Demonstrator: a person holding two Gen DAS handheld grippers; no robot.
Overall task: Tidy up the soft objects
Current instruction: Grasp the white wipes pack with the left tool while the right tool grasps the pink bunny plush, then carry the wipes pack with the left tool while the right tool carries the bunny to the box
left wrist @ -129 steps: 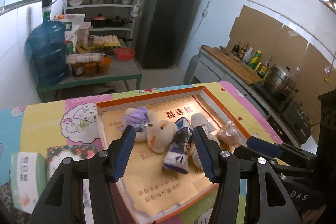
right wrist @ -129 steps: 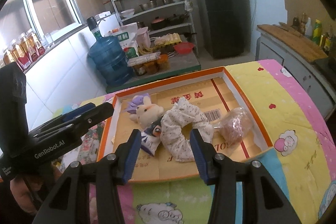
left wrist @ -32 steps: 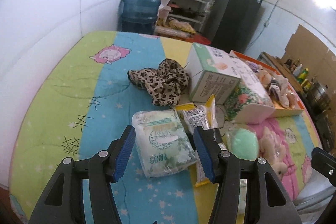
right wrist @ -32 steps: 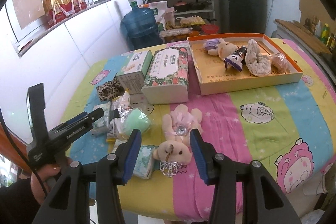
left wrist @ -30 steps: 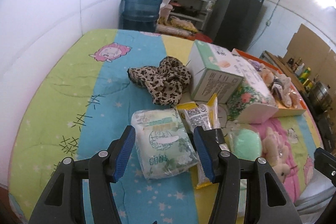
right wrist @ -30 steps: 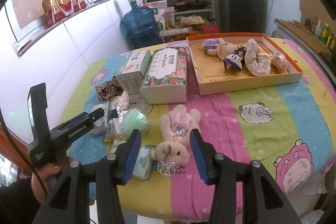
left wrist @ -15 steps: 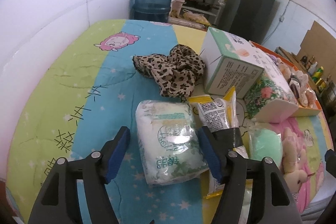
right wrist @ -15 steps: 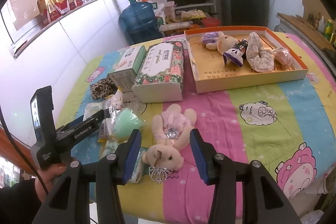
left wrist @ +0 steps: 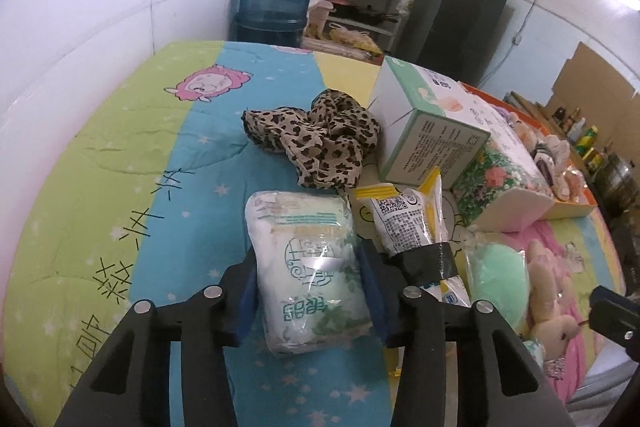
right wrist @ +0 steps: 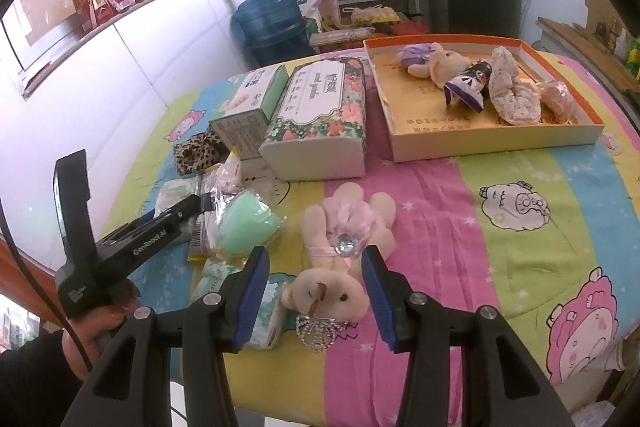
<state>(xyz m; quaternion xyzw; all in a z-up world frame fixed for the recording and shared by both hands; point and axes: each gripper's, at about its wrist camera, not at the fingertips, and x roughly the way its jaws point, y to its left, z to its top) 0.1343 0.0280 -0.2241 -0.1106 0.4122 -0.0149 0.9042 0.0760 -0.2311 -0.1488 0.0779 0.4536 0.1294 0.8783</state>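
My left gripper (left wrist: pixel 308 275) is around a soft pack of tissues in clear wrap (left wrist: pixel 306 267); its blue pads touch both sides of the pack, which lies on the table. My right gripper (right wrist: pixel 316 287) is open, with the head of a pink plush bunny (right wrist: pixel 340 247) between its fingers. The orange tray (right wrist: pixel 480 141) at the far right holds a plush bunny (right wrist: pixel 436 61), a small striped pouch (right wrist: pixel 466 87), a floral scrunchie (right wrist: pixel 512 89) and a wrapped brown item (right wrist: pixel 556 97). A leopard scrunchie (left wrist: pixel 316 141) lies beyond the pack.
A green tissue box (left wrist: pixel 428 137) and a floral tissue box (right wrist: pixel 324 119) stand mid-table. A yellow snack packet (left wrist: pixel 408 223) and a mint green sponge (left wrist: pixel 496 275) lie right of the pack. Another tissue pack (right wrist: pixel 264 303) lies by the bunny's head. A water jug (left wrist: pixel 274 7) stands behind the table.
Both grippers left the tray and came to the near end of the table. My left gripper lowered over the tissue pack and closed until its pads touch it. My right moved down over the bunny.
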